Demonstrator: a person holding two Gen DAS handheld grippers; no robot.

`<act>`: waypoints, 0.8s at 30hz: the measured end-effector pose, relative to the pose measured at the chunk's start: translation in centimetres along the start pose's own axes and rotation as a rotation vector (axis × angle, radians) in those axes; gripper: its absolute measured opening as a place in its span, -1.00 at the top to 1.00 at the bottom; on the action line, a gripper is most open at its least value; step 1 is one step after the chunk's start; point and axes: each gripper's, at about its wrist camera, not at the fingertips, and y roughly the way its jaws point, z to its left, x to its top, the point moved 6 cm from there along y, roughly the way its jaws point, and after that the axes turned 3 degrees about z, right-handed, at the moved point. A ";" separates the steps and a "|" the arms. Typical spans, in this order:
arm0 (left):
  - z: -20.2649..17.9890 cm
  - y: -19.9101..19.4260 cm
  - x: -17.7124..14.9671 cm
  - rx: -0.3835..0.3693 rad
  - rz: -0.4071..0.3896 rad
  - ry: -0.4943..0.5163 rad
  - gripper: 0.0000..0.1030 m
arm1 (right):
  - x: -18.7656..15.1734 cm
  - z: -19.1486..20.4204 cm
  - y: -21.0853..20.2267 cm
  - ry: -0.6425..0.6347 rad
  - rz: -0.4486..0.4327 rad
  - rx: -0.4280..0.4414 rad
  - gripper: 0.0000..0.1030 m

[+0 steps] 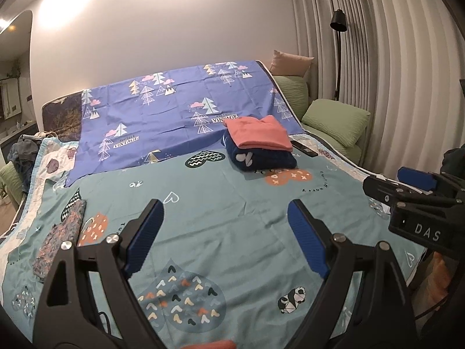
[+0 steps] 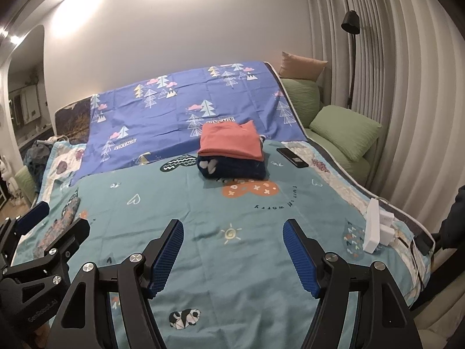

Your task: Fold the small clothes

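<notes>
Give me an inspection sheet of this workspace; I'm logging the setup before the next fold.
Surface: teal patterned sheet over the bed, purple tree-print sheet behind it.
Job's things: coral folded garment stacked on navy folded garment; floral patterned garment lying flat at the left edge.
Clutter: black phone, white power strip with plugs.
Grippers: left hand-held gripper open, empty; right hand-held gripper open, empty.
Cables: white cord near the power strip.
Surroundings: green pillows, floor lamp, curtains.
</notes>
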 end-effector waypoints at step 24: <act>0.6 1.0 -1.0 0.000 0.030 -0.007 -0.69 | -0.6 0.1 1.3 -0.011 0.022 0.001 -0.41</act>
